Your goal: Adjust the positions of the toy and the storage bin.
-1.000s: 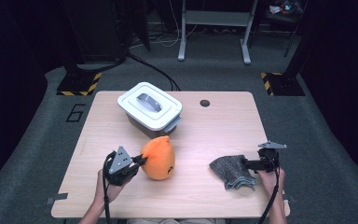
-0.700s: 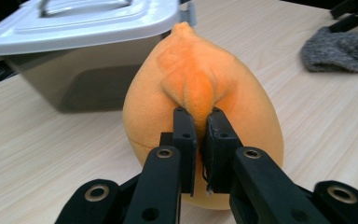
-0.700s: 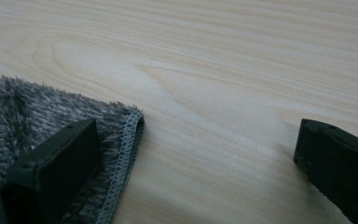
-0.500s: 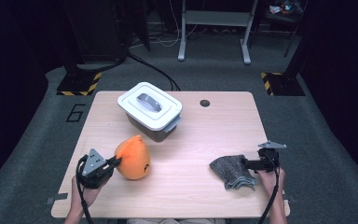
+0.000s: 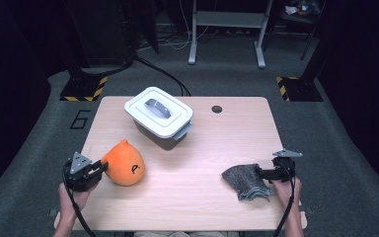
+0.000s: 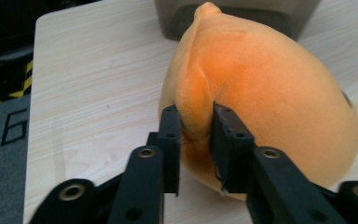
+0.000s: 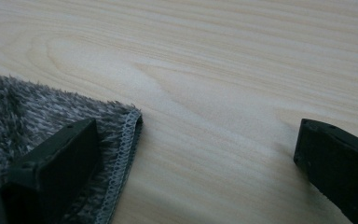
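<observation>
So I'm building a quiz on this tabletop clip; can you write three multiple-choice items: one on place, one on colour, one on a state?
1. Where does the grey cloth lie?
A. Table's near right
B. On the box
C. On the floor

2. What colour is the plush toy?
A. Green
B. Orange
C. Blue

3. How does the lidded box stand?
A. Lid off
B. Tipped over
C. Lid on

Answers: 1 A, the cloth lies by the right gripper. 2 B, the toy shows orange between the left gripper's jaws. 3 C, the white lid sits on top.
</observation>
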The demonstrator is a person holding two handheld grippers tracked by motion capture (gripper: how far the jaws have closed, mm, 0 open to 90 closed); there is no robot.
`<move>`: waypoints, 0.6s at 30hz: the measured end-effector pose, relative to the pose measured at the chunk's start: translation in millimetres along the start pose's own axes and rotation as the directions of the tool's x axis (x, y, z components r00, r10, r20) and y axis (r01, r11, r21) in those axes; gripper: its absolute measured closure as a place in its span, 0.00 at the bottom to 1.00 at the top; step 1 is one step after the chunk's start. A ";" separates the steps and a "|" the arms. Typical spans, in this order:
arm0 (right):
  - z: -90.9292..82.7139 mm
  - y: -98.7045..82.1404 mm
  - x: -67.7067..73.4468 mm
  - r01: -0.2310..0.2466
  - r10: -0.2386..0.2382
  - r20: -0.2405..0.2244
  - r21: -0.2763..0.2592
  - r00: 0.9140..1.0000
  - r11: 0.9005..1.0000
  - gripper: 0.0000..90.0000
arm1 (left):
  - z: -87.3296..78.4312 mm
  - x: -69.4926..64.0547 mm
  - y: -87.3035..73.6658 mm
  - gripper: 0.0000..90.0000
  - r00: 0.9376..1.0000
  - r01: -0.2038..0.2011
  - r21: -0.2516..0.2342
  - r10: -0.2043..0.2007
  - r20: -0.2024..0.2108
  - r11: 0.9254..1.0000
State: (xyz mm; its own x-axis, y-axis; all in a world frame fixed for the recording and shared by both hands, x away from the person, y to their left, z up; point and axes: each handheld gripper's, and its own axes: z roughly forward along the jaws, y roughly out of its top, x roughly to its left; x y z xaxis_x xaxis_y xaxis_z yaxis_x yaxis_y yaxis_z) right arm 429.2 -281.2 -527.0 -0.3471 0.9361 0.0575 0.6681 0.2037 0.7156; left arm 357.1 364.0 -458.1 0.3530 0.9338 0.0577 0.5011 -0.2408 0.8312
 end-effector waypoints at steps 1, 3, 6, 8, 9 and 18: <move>0.0 0.0 0.0 0.000 0.000 0.001 0.000 1.000 1.000 0.00 | 1.6 3.8 0.5 0.70 1.000 0.012 0.007 -0.012 0.000 1.000; 0.3 0.0 -0.4 0.006 -0.006 0.003 -0.003 1.000 1.000 0.00 | 3.5 10.3 1.3 0.61 0.999 0.036 0.014 -0.035 -0.014 0.999; 0.2 0.1 0.2 0.000 0.000 0.003 0.000 1.000 1.000 0.00 | 3.1 16.3 2.3 0.51 0.998 0.070 0.014 -0.070 -0.002 0.997; 0.2 0.1 0.1 0.000 0.000 0.002 0.000 1.000 1.000 0.00 | 1.7 17.7 2.6 0.47 0.996 0.082 0.016 -0.082 0.015 0.996; 0.1 0.1 0.0 0.001 -0.001 0.002 0.000 1.000 1.000 0.00 | 1.0 17.7 2.5 0.46 0.996 0.084 0.013 -0.084 0.014 0.996; -0.1 -0.1 -0.6 -0.001 0.001 -0.002 -0.002 1.000 1.000 0.00 | -3.2 17.0 8.2 0.35 0.994 0.095 -0.010 -0.095 0.054 0.995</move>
State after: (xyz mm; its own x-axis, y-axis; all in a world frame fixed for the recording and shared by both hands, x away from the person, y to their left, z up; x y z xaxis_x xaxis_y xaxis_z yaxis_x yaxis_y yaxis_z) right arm 429.3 -281.8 -527.0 -0.3477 0.9357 0.0594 0.6669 0.2023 0.7171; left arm 364.7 378.8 -448.6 0.3463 0.9367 -0.0510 0.5248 -0.1483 0.8382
